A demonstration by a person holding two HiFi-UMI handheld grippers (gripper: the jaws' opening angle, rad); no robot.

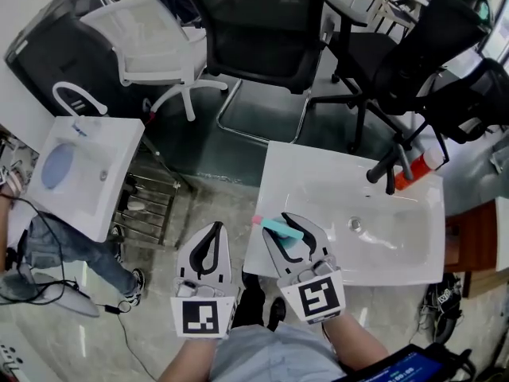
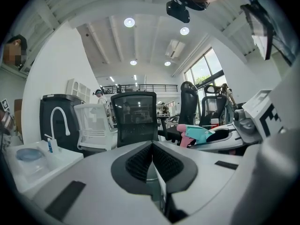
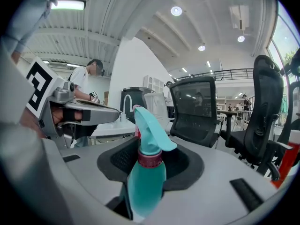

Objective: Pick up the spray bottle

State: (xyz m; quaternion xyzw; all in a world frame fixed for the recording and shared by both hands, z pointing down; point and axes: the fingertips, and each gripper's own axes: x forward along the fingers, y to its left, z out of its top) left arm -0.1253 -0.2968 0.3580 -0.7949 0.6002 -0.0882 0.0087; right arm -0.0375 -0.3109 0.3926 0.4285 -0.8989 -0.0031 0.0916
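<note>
The right gripper is squeezing the spray bottle between its two jaws, so the bottle cannot drop. The jaws pinch the fat blue-green body just under the dark red ring, likely because that part is wide and firm. The spray head sticks out past the jaws, so nothing pushes on the pink trigger. In the head view the bottle is at the lower middle of the frame, over the near left corner of the white sink. It looks lifted off the sink, so the picking up seems almost done. The left gripper sits just to the left, its jaws shut together with nothing in them. One gripper is probably enough for a small bottle.
</note>
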